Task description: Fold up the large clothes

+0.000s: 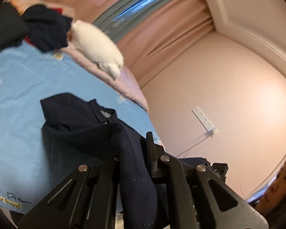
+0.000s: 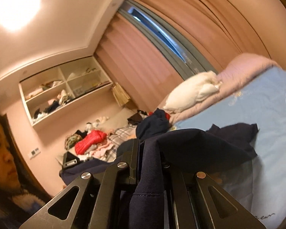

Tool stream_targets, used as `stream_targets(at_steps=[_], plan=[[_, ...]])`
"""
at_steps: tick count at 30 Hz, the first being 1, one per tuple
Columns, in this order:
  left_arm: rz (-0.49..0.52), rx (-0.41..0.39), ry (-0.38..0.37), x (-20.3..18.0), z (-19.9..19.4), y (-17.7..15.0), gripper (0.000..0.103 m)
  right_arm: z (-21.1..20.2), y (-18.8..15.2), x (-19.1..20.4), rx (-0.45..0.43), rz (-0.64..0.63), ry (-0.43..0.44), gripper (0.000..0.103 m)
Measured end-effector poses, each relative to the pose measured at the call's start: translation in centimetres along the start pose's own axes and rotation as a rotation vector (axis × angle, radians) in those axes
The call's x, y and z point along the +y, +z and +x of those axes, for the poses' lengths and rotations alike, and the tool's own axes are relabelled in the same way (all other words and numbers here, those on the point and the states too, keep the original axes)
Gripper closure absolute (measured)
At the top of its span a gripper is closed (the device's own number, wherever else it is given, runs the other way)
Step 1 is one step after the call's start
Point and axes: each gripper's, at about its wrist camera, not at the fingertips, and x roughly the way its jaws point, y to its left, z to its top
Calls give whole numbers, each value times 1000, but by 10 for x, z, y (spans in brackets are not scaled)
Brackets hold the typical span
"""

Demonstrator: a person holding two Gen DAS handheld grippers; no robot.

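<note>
bed (image 1: 19,99) bears most of the navy garment (image 1: 72,126), its near edge lifted. left gripper (image 1: 135,152) and right gripper (image 2: 150,152) are each clamped on a bunch of it; best keep the edge taut and level while carrying it over.

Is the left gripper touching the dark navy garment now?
Touching. In the left wrist view, the left gripper is closed on a fold of the dark navy fabric garment, which runs between its fingers.

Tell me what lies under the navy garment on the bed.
Under the navy garment lies the light blue bedsheet, visible around its edges. Anything beneath its middle is covered. Both grippers, left and right, clamp it.
</note>
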Motion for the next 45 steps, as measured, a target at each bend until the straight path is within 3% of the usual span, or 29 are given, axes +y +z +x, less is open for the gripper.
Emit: stream_targets(at_steps=[11,18,23,27,37,43,45], plan=[[-172,40,53,62,69,39,94,59,30,-84,49,195,-22,97],[-201,83,150,90,134,82,93,102,54,-138,85,297,-133,97],[-277,122,204,133,178,100,94,126,58,-180,127,397,-206,97],[-322,169,291,167,211,100,94,144,51,-201,189,426,-294,97],[-426,230,368,218,246,90,92,161,27,-238,285,508,-426,97],[-502,248,369,240,258,90,91,159,22,-253,279,613,-416,95],[-529,252,359,242,259,95,89,158,24,-254,268,657,-392,86]])
